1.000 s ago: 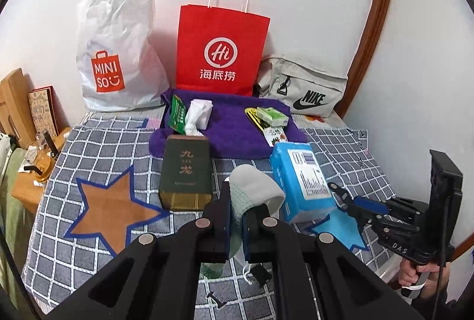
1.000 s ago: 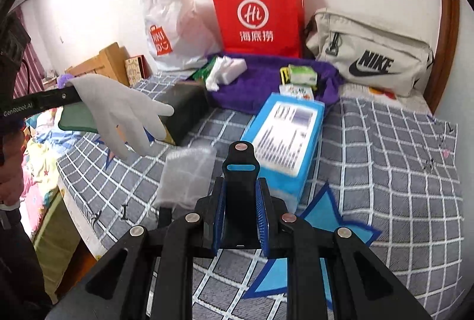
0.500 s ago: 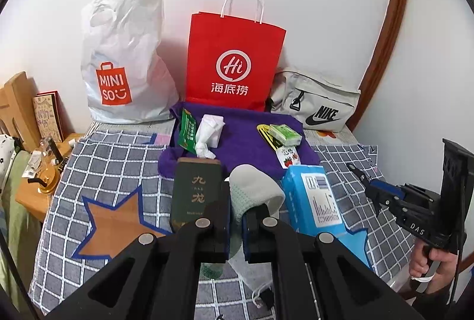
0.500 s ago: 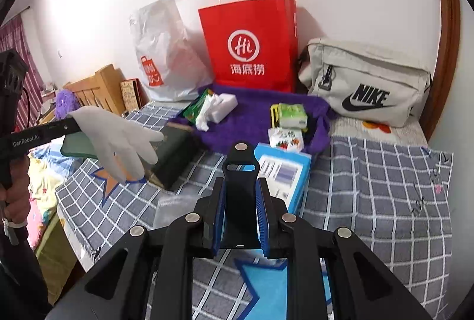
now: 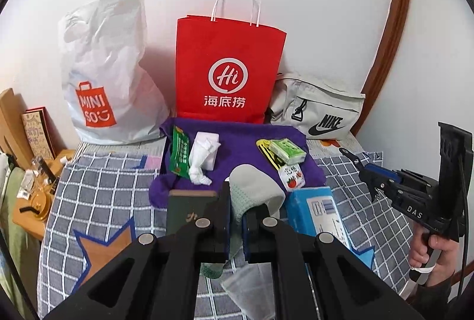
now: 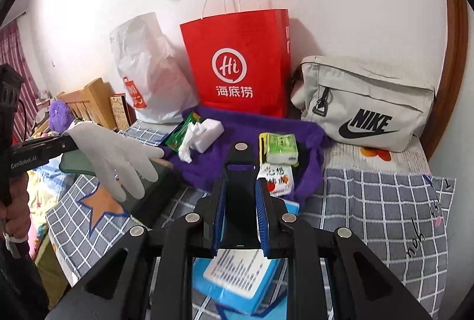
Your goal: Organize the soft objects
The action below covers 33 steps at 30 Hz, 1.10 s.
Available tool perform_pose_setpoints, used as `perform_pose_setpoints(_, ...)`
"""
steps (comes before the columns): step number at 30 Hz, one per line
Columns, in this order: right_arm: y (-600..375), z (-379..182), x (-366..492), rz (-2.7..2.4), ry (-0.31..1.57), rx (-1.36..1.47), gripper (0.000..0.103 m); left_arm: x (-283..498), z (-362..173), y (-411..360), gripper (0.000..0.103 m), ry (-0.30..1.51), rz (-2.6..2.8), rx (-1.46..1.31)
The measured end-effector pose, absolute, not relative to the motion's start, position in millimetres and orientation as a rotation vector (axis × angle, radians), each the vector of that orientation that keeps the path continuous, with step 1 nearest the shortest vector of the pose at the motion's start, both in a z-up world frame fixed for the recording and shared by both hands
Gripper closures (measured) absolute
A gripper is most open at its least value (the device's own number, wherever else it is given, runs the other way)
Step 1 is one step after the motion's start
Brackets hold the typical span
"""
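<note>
My left gripper (image 5: 237, 210) is shut on a grey-white knit glove (image 5: 254, 186) with a green cuff. In the right wrist view the glove (image 6: 118, 154) hangs fingers-out from the left gripper (image 6: 69, 142) above the checked bedspread. My right gripper (image 6: 240, 186) holds a narrow black clip-like piece (image 6: 240, 160) between its blue pads. In the left wrist view the right gripper (image 5: 367, 172) is at the right, with the black piece (image 5: 351, 155) poking out. Both hover short of a purple towel (image 5: 237, 142) that carries small tissue packs (image 5: 287, 151).
A white Miniso bag (image 5: 109, 83), a red paper bag (image 5: 228, 68) and a grey Nike pouch (image 5: 320, 112) stand against the wall. A dark green box (image 5: 183, 210), a blue pack (image 5: 317, 210) and a clear plastic bag (image 5: 251, 290) lie on the bedspread. A wooden stand (image 5: 29, 201) is left.
Both grippers have moved forward toward the bags at the wall and risen slightly; the bags and towel look nearer. The glove and the black piece remain gripped.
</note>
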State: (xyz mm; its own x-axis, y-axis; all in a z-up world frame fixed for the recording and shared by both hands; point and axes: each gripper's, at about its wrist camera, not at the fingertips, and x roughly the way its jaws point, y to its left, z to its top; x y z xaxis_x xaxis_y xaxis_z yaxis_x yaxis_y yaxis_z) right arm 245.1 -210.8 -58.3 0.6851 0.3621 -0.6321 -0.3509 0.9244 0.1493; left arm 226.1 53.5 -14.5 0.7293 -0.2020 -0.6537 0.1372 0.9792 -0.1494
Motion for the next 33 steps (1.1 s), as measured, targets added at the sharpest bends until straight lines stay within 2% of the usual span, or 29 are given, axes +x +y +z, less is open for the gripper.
perform_pose_setpoints(11,-199.8,-67.3,305.1,0.413,0.733,0.020,0.083,275.4,-16.8,62.2,0.097,0.731,-0.164,-0.125)
perform_pose_setpoints(33,-202.8,-130.1,391.0,0.389,0.846,-0.005,0.083,376.5,-51.7,51.9,0.097,0.775,-0.172,-0.177)
